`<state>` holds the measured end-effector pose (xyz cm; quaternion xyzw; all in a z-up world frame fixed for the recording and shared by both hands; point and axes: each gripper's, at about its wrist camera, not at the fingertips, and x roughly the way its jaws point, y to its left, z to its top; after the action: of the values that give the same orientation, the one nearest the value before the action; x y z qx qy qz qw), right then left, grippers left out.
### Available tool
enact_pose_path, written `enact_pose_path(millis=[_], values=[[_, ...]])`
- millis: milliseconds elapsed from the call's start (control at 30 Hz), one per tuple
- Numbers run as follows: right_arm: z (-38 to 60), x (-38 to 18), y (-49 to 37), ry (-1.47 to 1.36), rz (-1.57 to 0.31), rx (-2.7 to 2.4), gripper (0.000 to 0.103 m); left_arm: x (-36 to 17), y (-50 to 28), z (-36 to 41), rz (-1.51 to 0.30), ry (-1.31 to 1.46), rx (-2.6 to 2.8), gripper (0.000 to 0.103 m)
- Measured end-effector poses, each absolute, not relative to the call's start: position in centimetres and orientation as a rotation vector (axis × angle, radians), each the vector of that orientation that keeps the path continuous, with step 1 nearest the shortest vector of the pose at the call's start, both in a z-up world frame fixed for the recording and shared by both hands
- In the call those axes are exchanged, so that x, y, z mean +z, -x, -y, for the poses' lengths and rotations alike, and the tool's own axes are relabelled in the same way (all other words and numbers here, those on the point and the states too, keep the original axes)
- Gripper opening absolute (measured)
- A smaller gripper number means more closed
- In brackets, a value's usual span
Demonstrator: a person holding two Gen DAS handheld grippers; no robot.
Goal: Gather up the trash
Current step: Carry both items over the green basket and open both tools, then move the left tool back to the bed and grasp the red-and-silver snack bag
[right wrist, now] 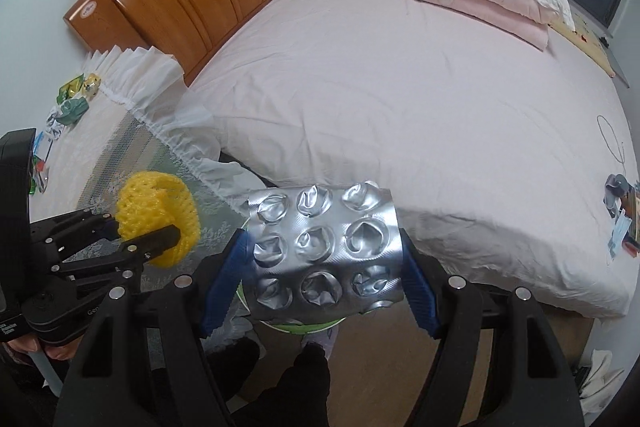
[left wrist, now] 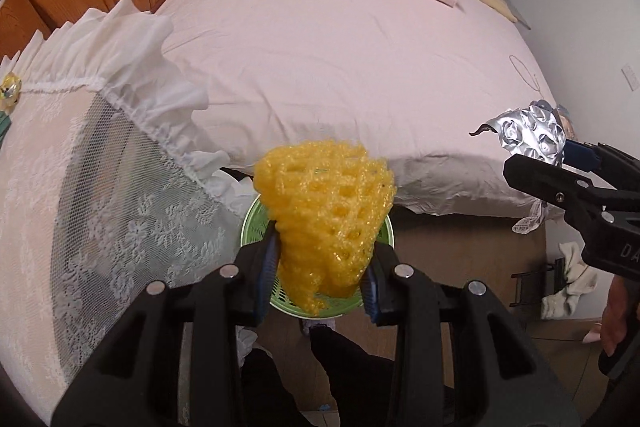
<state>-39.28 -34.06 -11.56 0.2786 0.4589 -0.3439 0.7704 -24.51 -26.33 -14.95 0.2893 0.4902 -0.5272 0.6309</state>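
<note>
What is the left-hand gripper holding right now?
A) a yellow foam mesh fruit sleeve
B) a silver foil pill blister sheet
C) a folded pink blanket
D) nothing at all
A: the left gripper is shut on the yellow foam mesh fruit sleeve, above the round green plastic basket, while the silver foil pill blister sheet sits in the right gripper.

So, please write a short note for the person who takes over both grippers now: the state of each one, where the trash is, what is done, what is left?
Left gripper: shut on the yellow foam net, held over the green basket.
Right gripper: shut on the empty silver blister pack, also above the basket's rim.
Done: both pieces picked up. Neither is dropped in yet.
Left: release both into the basket, then fetch the wrappers on the lace-covered table beside the bed. More litter seems to lie near the bed's right edge; it is too small to identify.
</note>
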Motion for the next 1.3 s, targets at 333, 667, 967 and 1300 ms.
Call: enact_pose_path(millis=[333,667,967,1300], values=[[35.6,-13.0,39.7,-0.627,-1.003,-0.704,0.073,-13.0,25.5,26.7,-1.023,-0.665,-1.172,0.095],[35.1,-15.5,36.8,-0.597,-1.076,-0.644,0.073,-10.7,23.2,23.6,-1.016,-0.602,-1.106,0.095],[33.0,-17.7,33.5,-0.554,-1.168,-0.642,0.101,-8.6,18.3,18.8,-0.993,-0.502,-0.941,0.095],[31.7,-12.8,30.4,-0.529,-1.054,-0.726,0.101,-5.5,12.7,11.9,-0.928,-0.397,-0.8,0.095]])
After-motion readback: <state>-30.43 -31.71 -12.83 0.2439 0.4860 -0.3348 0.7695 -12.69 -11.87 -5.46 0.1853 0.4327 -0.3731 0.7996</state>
